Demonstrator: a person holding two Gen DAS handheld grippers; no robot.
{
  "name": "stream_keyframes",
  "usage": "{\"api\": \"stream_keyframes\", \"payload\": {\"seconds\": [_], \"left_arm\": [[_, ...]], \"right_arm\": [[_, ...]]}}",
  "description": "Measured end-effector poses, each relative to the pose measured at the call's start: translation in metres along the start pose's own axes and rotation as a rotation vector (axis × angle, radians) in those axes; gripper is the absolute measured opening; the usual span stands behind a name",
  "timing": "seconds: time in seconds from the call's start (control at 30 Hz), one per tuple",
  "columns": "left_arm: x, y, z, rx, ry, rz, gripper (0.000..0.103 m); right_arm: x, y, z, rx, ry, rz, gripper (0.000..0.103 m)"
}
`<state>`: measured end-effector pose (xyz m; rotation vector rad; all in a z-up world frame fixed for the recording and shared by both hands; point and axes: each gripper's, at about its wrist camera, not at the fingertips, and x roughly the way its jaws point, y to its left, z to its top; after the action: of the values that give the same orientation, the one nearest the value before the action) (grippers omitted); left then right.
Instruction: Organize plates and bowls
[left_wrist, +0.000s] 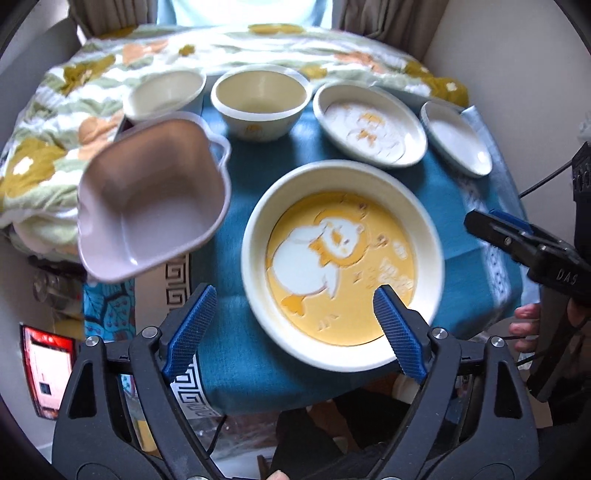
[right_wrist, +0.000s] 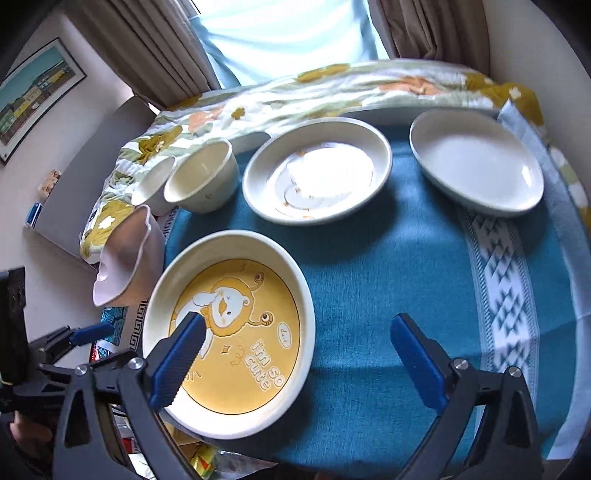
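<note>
I have both tongs released: the left gripper (left_wrist: 295, 325) hangs with its jaws spread over the near rim of the yellow duck plate (left_wrist: 341, 264), and the right gripper (right_wrist: 299, 360) stands equally wide over the blue tablecloth (right_wrist: 388, 295) beside that plate, nothing between the pads of either. The plate lies flat at the near edge of the table. By my reading the sorting is barely begun, since nothing is stacked yet. The pink square bowl (left_wrist: 151, 201) sits at the table's left edge, and two cream bowls (left_wrist: 260, 101) stand side by side at the back, with a shallow printed plate (left_wrist: 369, 123) and a plain white plate (left_wrist: 456, 138) spread out to their right, all apart from one another. Left to do, I judge: nest the bowls and pile the plates. The pink bowl looks tilted and may overhang the edge, though motion blur and the fisheye leave me unsure; its underside and support are hidden.
</note>
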<state>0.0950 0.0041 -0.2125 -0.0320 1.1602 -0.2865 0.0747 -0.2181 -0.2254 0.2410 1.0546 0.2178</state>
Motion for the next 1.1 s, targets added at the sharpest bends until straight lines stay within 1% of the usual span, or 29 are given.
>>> {"api": "stream_keyframes", "payload": {"seconds": [0.13, 0.23, 0.27, 0.3, 0.37, 0.43, 0.53, 0.57, 0.63, 0.73, 0.83, 0.93, 1.0, 1.07, 1.1], "left_arm": [[-0.027, -0.02, 0.022, 0.05, -0.084, -0.052, 0.087], [-0.039, -0.037, 0.045, 0.092, -0.126, -0.143, 0.087], [-0.038, -0.044, 0.057, 0.1, -0.134, -0.179, 0.087], [-0.038, -0.051, 0.067, 0.107, -0.141, -0.221, 0.087], [-0.034, -0.066, 0.087, 0.119, -0.14, -0.301, 0.087], [-0.024, -0.082, 0.11, 0.114, -0.108, -0.338, 0.087], [-0.005, -0.106, 0.141, 0.111, -0.063, -0.35, 0.087], [0.002, -0.116, 0.15, 0.114, -0.053, -0.338, 0.087], [0.017, -0.135, 0.169, 0.131, -0.032, -0.3, 0.094], [0.038, -0.161, 0.189, 0.177, -0.026, -0.281, 0.094], [0.069, -0.185, 0.207, 0.216, -0.004, -0.278, 0.094], [0.115, -0.203, 0.223, 0.252, 0.04, -0.25, 0.094], [0.147, -0.209, 0.232, 0.275, 0.08, -0.252, 0.094], [0.175, -0.213, 0.242, 0.298, 0.108, -0.247, 0.092], [0.187, -0.215, 0.247, 0.308, 0.12, -0.241, 0.088]], "right_arm": [[-0.038, 0.002, 0.011, -0.017, -0.092, 0.011, 0.1], [-0.067, -0.004, 0.018, 0.0, -0.164, -0.014, 0.1], [-0.077, -0.008, 0.021, 0.009, -0.189, -0.024, 0.1], [-0.085, -0.011, 0.023, 0.015, -0.203, -0.035, 0.1], [-0.101, -0.023, 0.027, 0.026, -0.222, -0.084, 0.1], [-0.11, -0.037, 0.032, 0.039, -0.207, -0.142, 0.1], [-0.118, -0.064, 0.037, 0.074, -0.207, -0.19, 0.1], [-0.119, -0.076, 0.04, 0.097, -0.209, -0.206, 0.1], [-0.116, -0.097, 0.046, 0.134, -0.214, -0.222, 0.1], [-0.101, -0.132, 0.054, 0.203, -0.191, -0.209, 0.1], [-0.08, -0.164, 0.058, 0.289, -0.175, -0.173, 0.1], [-0.061, -0.191, 0.06, 0.38, -0.176, -0.135, 0.1], [-0.046, -0.208, 0.059, 0.454, -0.179, -0.11, 0.099], [-0.027, -0.223, 0.059, 0.496, -0.161, -0.099, 0.093], [-0.019, -0.229, 0.059, 0.51, -0.149, -0.103, 0.086]]}}
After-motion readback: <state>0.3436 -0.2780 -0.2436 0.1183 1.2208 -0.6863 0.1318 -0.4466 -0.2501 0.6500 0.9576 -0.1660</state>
